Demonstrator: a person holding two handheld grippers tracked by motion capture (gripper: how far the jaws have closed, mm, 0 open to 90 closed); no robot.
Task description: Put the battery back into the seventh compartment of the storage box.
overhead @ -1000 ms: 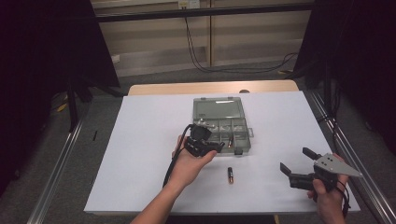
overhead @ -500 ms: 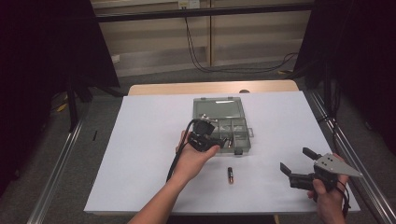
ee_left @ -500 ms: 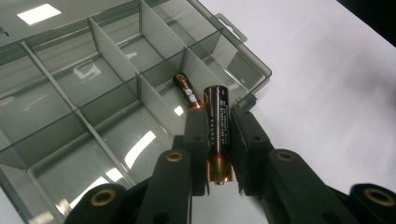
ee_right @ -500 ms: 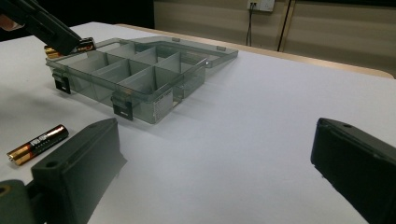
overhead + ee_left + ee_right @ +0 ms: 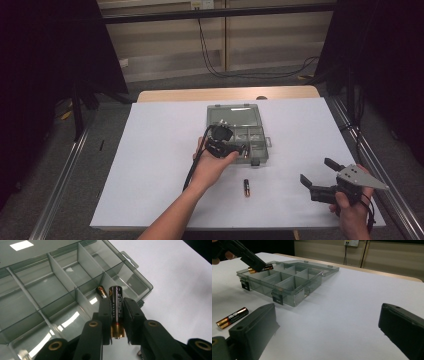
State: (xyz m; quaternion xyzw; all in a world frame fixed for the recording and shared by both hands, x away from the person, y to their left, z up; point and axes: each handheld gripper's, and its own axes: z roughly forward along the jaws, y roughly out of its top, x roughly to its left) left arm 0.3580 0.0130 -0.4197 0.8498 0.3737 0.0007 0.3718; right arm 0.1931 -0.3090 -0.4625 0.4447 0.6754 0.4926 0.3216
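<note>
My left gripper (image 5: 117, 302) is shut on a black and copper battery (image 5: 116, 307), gripped across its middle with the copper end toward the camera. It hovers over the near compartments of an open clear grey divided box (image 5: 62, 272). A second battery (image 5: 102, 292) lies in the compartment just beyond the held one. From above, the left gripper (image 5: 239, 148) is at the box's (image 5: 260, 120) front edge. A loose battery (image 5: 246, 187) lies on the white table in front of the box. My right gripper (image 5: 315, 170) stands open and empty at the near right.
The box's lid (image 5: 232, 113) lies flat behind its compartments. In the right gripper view the loose battery (image 5: 232, 317) lies left of the open jaws, with the box (image 5: 287, 290) beyond. A cable (image 5: 192, 167) trails from the left gripper. Metal rails (image 5: 60, 175) flank the table.
My left hand has carried the held battery a little away from me and to the right, over the box's front compartments. The right gripper has stayed put.
</note>
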